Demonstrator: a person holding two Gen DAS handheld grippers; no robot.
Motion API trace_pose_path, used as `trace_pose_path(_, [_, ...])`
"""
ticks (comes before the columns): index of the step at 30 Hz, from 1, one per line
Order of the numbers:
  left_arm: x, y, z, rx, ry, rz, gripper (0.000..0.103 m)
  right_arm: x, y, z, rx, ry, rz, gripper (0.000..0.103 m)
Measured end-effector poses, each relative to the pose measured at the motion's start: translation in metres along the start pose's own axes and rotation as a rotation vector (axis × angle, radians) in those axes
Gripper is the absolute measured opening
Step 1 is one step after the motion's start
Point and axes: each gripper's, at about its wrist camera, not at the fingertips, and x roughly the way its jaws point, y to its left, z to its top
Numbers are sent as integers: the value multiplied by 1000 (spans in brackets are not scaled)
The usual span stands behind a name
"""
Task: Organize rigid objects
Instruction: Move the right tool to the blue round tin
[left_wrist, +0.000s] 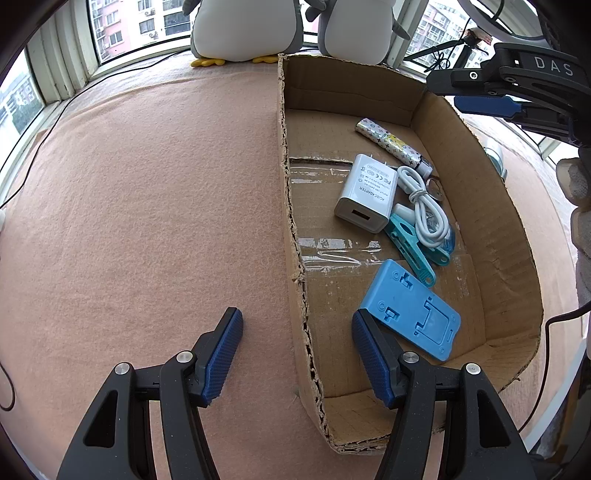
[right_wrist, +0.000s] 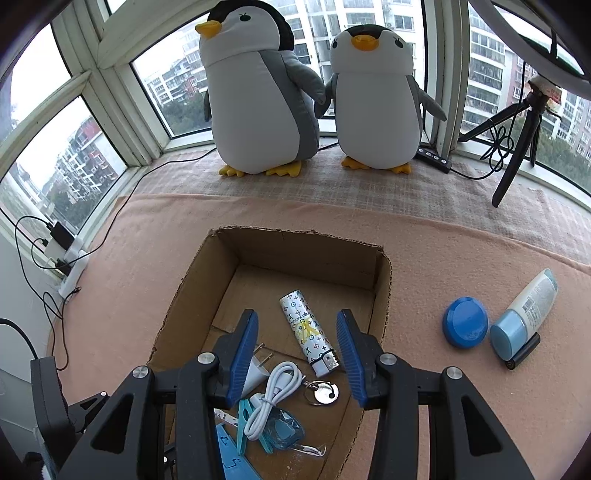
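- In the left wrist view we see the left gripper (left_wrist: 297, 356) at the bottom of the frame, its jaws spread wide and holding nothing; one blue pad hangs over the pink cloth (left_wrist: 147, 203), the other over the cardboard box (left_wrist: 491, 221).
- The box fills the right half of that frame. Inside it lie a white adapter (left_wrist: 365, 194), a coiled white cable (left_wrist: 424, 206), a patterned lighter (left_wrist: 391, 144) toward the top, teal clips (left_wrist: 413, 251) and a blue plate (left_wrist: 410, 308) near the lower right.
- In the right wrist view the right gripper (right_wrist: 297, 356) sits at lower centre above the box, jaws apart and empty, with the lighter between the two pads in the picture.
- Below the lighter we see a key ring (right_wrist: 322, 393) just beside the cable.
- On the cloth at the right of that frame, outside the box, lie a round blue lid (right_wrist: 464, 322), a pale blue tube (right_wrist: 524, 314) and a small black cylinder (right_wrist: 524, 354) touching the tube's cap.
- Two plush penguins (right_wrist: 258, 92) stand by the window at the top.
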Motion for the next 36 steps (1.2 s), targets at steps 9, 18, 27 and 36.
trace_pose_path(9, [0, -1, 0, 1, 0, 0, 66, -15, -19, 1, 27, -22, 11, 42])
trace_pose_path(18, [0, -1, 0, 0, 0, 1, 66, -32, -70, 5, 83, -45, -19, 49])
trace_pose_path(27, [1, 0, -2, 6, 5, 5, 66, -17, -128, 16, 190, 14, -5, 49])
trace_pose_path(36, [1, -1, -2, 5, 6, 6, 66, 19, -145, 23, 186, 98, -24, 49])
